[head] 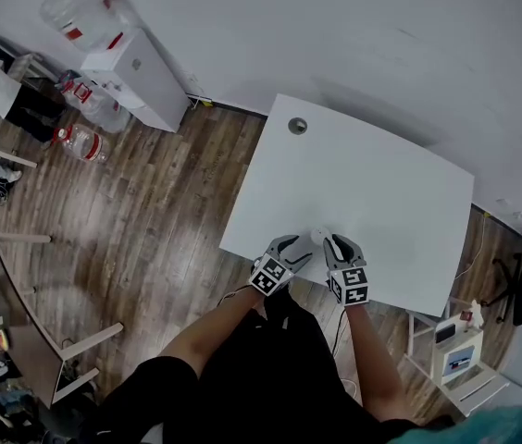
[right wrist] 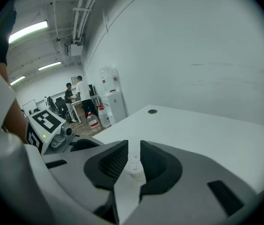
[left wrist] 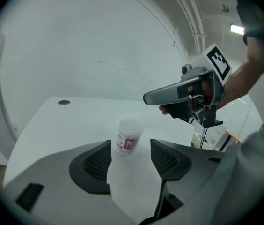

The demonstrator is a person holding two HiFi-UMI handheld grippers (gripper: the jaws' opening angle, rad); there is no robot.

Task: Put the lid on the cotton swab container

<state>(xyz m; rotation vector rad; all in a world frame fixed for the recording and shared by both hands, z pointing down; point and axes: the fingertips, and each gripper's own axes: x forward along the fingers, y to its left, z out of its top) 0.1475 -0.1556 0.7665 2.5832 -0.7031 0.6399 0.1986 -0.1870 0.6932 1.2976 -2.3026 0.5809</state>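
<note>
**Uncapped swab tub on the white bench: one claw wide, one drawn narrow**

The cotton swab container (left wrist: 128, 136) is a small clear plastic cylinder with a red-and-white label. It stands upright near the front edge of the smooth, matte white bench (left wrist: 62, 121). Its top is uncovered, and the packed white swab tips form a bumpy, rounded crown.

The left claw (left wrist: 130, 143) stands wide. Its dark grey jaws carry ribbed, mesh-like pads. The container sits just beyond them, in line with the gap, and neither pad touches it.

The right claw (right wrist: 134, 144) is drawn narrow, with only a slim gap between its ribbed pads. The dotted swab tips show through that gap. Whether the pads pinch anything clear, I cannot tell. In the left gripper view this claw hangs above the bench, past the container and higher than it, and its shell is smooth grey.

In the head view the two claws flank the container at the bench's near edge, each carrying a black-and-white marker cube. A round grey grommet (head: 297, 126) is set in the far part of the bench. The floor (head: 150, 211) is brown wood-grain planking.
</note>
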